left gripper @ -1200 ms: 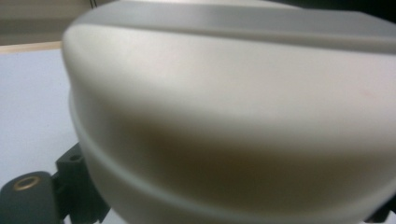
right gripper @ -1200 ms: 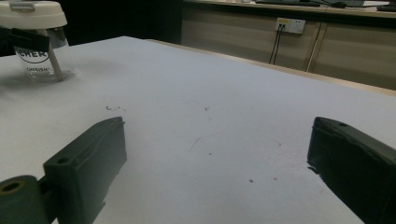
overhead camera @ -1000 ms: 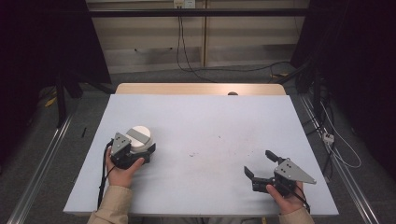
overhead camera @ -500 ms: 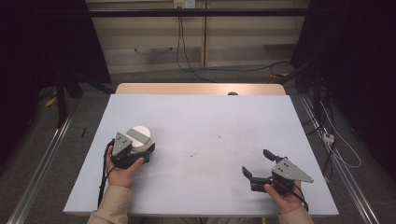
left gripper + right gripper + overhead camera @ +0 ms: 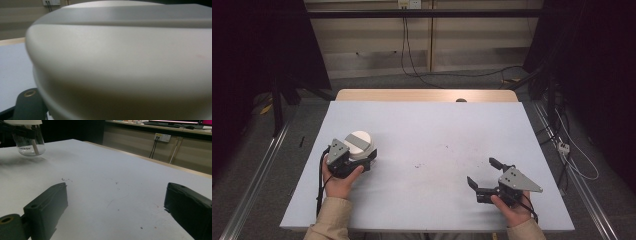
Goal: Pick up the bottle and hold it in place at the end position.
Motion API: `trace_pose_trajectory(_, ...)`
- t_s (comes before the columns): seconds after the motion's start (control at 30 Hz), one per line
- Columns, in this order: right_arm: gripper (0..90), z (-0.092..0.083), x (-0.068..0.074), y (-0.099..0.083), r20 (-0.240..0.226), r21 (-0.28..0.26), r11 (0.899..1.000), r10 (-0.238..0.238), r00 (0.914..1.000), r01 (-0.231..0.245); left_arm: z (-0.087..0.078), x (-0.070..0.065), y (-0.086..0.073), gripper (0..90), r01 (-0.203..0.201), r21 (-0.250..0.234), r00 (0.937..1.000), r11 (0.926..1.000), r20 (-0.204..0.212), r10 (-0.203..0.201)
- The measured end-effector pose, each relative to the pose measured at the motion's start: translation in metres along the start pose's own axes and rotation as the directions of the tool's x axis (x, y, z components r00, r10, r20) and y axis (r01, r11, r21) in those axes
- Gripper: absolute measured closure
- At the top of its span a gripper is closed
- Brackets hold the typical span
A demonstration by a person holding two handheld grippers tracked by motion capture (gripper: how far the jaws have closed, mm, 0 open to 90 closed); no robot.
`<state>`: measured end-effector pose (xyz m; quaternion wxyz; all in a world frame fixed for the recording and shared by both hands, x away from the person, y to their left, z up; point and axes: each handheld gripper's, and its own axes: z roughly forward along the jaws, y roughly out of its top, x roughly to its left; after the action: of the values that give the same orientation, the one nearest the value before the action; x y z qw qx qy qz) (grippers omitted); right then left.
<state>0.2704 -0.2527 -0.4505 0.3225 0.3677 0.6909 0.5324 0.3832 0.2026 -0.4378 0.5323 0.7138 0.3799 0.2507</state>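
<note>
A clear glass jar point(image 5: 29, 145) with a white lid point(image 5: 360, 142) stands at the left of the pale table point(image 5: 437, 125). My left gripper point(image 5: 362, 154) is shut on the jar just under the lid. In the left gripper view the lid point(image 5: 120, 57) is pressed close against the camera. The right gripper view has the jar far off at upper left, with a black jaw across its neck and a pale stick inside. My right gripper point(image 5: 481, 171) lies low on the table at the right, open, with bare tabletop between its jaws point(image 5: 115, 202).
A wooden strip point(image 5: 427, 95) runs along the table's far edge, with a small dark object point(image 5: 461, 100) on it. Cables hang on the wall behind and trail over the floor at the right. Faint dark specks point(image 5: 419, 165) mark the table's middle.
The right gripper has edged slightly to the left. The left hand and the jar stay where they were.
</note>
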Motion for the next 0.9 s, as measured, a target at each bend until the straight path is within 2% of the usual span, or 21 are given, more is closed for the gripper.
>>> trace_pose_trajectory(0.3,4.5,0.003,0.000,0.002,0.002,-0.002,1.000,-0.003,1.0000,0.003,0.012,-0.007,0.012,18.4,-0.029,0.013,0.9977,0.9995,0.062,0.029)
trace_pose_trajectory(0.47,4.5,0.002,-0.001,0.001,0.004,-0.005,1.000,0.003,1.0000,-0.003,0.020,-0.009,0.017,18.4,-0.023,0.018,0.9971,0.9996,0.073,0.022)
trace_pose_trajectory(0.73,4.5,0.000,-0.002,0.001,0.008,-0.005,1.000,0.007,0.9999,-0.007,0.035,-0.016,0.024,18.5,-0.054,0.030,0.9933,0.9981,0.104,0.050)
trace_pose_trajectory(0.8,4.5,0.000,-0.002,0.001,0.008,-0.004,1.000,0.006,0.9999,-0.006,0.037,-0.018,0.024,18.5,-0.051,0.029,0.9931,0.9982,0.107,0.048)
trace_pose_trajectory(0.83,4.5,0.000,-0.002,0.001,0.007,-0.005,1.000,0.006,1.0000,-0.006,0.041,-0.019,0.026,18.5,-0.067,0.039,0.9904,0.9970,0.123,0.062)
trace_pose_trajectory(0.9,4.5,0.000,-0.002,0.001,0.010,-0.004,1.000,0.008,0.9999,-0.008,0.042,-0.020,0.027,18.5,-0.073,0.042,0.9897,0.9964,0.126,0.068)
